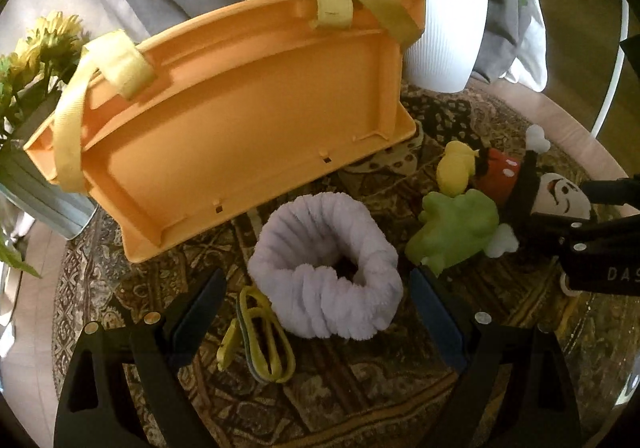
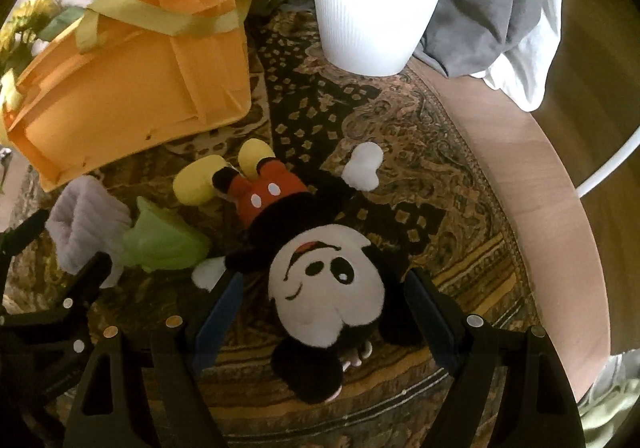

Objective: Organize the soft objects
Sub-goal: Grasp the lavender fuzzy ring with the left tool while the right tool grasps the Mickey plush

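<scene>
Plainly, the orange bag (image 1: 248, 120) is the landmark: it lies on its side at the back of the patterned counter (image 2: 460, 176), mouth facing forward, yellow straps slack over its rim. In front of its mouth lies the mouse doll (image 2: 320, 260), on its back with its feet toward the bag. The right gripper (image 2: 320, 312) hangs over the doll's head, jaws wide apart, one on each side, not pressing. Nearer the bag's mouth sits the lilac towel ring (image 1: 326, 268), and the left gripper (image 1: 320, 312) straddles it with jaws spread, holding nothing. Between ring and doll lies the green plush (image 1: 456, 228); a yellow band (image 1: 264, 336) lies beside the ring, farther from the bag. Judging from this, each gripper should sink further, then close around the thickest part, so the soft filling does not slip free.
</scene>
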Demonstrator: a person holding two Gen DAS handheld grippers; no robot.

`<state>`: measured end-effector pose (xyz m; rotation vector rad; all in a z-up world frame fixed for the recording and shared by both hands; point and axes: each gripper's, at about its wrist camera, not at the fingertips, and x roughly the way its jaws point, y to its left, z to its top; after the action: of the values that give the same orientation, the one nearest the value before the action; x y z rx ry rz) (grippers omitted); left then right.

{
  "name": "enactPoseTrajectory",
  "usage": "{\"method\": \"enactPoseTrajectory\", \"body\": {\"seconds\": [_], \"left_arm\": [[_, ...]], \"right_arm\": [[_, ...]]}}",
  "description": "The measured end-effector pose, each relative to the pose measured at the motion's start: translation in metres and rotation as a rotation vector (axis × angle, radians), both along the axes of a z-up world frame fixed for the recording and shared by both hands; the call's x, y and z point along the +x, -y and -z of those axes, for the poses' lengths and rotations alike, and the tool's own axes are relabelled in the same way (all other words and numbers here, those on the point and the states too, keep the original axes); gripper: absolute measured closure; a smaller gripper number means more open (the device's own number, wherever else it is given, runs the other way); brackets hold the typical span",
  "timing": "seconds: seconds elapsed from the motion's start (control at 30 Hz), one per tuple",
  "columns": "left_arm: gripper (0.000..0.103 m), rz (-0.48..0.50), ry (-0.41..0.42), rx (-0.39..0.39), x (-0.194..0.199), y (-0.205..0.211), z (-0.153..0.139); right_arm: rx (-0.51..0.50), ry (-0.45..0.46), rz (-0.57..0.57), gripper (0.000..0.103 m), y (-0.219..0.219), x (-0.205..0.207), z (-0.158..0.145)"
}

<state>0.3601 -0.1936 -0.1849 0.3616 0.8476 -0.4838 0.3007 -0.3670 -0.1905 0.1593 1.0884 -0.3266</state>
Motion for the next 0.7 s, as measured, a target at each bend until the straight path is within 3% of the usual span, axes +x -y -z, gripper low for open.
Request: {"method": "enactPoseTrajectory", "body": {"seconds": [0.17,0.23,0.43,0.57,0.7], "left_arm": [[0.015,0.012,-0.002,0.008,0.005,0.005,0.004],[0.028,0.020,-0.012,0.006,0.007,0.007,0.008],[0.051,0.028,-0.049,-0.008,0.009,0.008,0.013],[0.066,0.029,-0.050,-0.020,0.005,0.006,0.011],[0.072,0.026,-0.059,-0.043,0.000,0.004,0.008]], "right_arm": [[-0.001,0.004,-0.004,0.020,0.004,0.007,0.004],[0.003,0.006,-0.010,0.020,0.004,0.009,0.006],[0.010,0.033,-0.029,0.023,0.002,0.010,0.008],[-0.004,0.045,-0.041,0.041,-0.001,0.008,0.008],[0.015,0.059,-0.049,0.043,0.002,0.005,0.007]]}}
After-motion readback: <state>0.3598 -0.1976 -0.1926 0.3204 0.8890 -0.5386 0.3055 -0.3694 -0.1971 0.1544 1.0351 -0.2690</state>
